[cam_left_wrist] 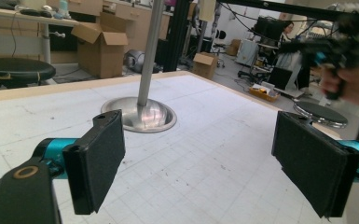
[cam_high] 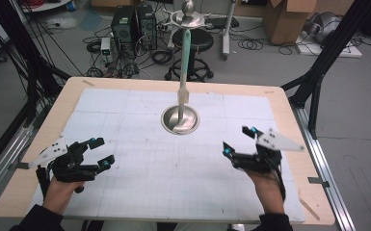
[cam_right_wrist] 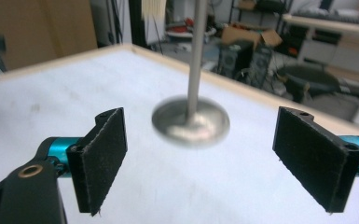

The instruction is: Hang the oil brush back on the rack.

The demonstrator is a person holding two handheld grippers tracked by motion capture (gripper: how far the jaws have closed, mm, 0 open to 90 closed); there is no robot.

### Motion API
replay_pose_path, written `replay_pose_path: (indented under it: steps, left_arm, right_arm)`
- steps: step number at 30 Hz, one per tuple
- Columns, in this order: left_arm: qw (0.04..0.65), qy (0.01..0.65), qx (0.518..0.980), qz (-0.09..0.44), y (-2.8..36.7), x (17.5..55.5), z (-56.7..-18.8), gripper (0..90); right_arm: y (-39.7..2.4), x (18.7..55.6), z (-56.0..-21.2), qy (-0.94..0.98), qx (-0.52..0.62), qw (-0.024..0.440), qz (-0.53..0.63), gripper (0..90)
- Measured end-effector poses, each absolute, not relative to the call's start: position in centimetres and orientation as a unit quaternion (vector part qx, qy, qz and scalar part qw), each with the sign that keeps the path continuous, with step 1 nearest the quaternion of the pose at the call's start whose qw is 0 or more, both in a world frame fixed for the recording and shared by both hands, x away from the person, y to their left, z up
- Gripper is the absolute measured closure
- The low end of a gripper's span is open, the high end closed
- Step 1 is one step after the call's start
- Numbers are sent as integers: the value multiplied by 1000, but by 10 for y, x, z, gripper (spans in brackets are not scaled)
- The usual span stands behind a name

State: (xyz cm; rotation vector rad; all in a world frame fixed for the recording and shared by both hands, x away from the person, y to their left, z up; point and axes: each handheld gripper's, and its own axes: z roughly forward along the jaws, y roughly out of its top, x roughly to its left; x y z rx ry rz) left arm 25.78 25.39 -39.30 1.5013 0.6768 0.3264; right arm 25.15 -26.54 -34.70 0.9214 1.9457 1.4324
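From above, I hold my left gripper (cam_high: 99,153) low over the near left of the desk (cam_high: 24,180) and my right gripper (cam_high: 239,140) over the near right, both with jaws spread wide and holding nothing, both angled inward toward the stand (cam_high: 180,119). The stand sits alone at the middle of the white mat (cam_high: 149,178), toward the far side, its round metal base flat on the mat and its pole rising straight up to a ringed top; placed there, either hand can reach it, and I judge it is the thing to be worked on. Along my left gripper (cam_left_wrist: 198,156), the base (cam_left_wrist: 140,115) lies ahead and left of centre, well apart from my pads (cam_left_wrist: 100,161), with my other hand (cam_left_wrist: 354,81) at upper right. Along my right gripper (cam_right_wrist: 198,156), the stand (cam_right_wrist: 190,122) is blurred but sits nearly centred between the open jaws, so that hand looks better lined up for a grasp on the pole.
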Motion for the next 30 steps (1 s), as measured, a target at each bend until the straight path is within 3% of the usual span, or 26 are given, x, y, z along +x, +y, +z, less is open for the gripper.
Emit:
replay_pose_path:
  steps: [6, 11, 30]
  left_arm:
    - [665, 301, 666, 150, 253, 259, -394, 175]
    - [662, 306, 666, 157, 253, 261, -394, 175]
    - [665, 306, 662, 159, 255, 261, -395, 176]
  right_arm:
    - [-295, 201, -370, 707, 372, 290, 527, 161]
    - [-310, 180, -377, 685, 386, 303, 539, 162]
    - [-326, 167, -383, 666, 411, 318, 535, 162]
